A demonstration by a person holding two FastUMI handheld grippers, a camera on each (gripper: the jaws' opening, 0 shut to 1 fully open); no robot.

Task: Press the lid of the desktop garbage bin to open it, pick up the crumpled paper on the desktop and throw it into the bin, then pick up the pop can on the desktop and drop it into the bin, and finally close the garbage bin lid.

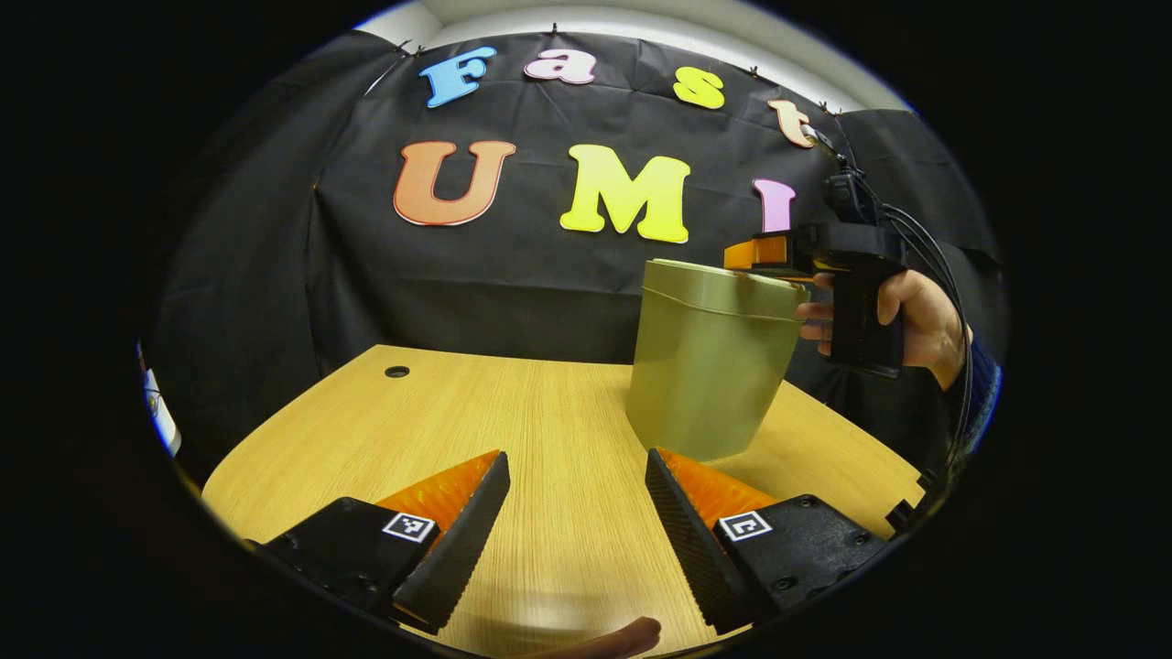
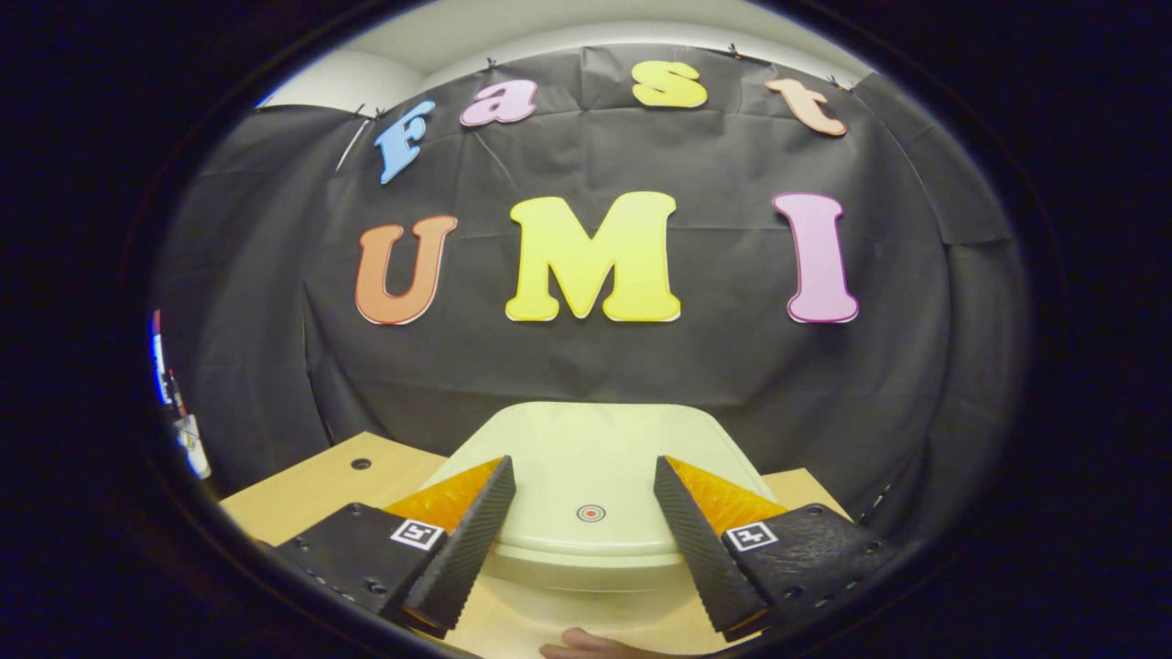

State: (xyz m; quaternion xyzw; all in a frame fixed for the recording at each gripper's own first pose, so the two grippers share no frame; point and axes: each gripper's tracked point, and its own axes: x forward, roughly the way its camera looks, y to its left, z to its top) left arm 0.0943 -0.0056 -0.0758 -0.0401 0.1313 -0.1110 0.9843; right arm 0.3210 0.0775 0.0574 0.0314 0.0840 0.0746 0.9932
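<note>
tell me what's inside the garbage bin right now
Can't be seen: the lid is down flat on the garbage bin, covering its inside. The right gripper hovers over the lid with jaws apart, above its round target mark.

- A black cloth wall [image 1: 513, 265] hangs behind the table, creased, and covers the far side and both flanks.
- Small clips [image 1: 553, 28] pin its top edge.
- Above the cloth runs a pale wall band [image 1: 513, 16], brightly lit.
- A light wooden table [image 1: 513, 412] with lengthwise grain stands in front of the cloth.
- A small round cable hole [image 1: 396, 372] sits near the table's far left corner.
</note>
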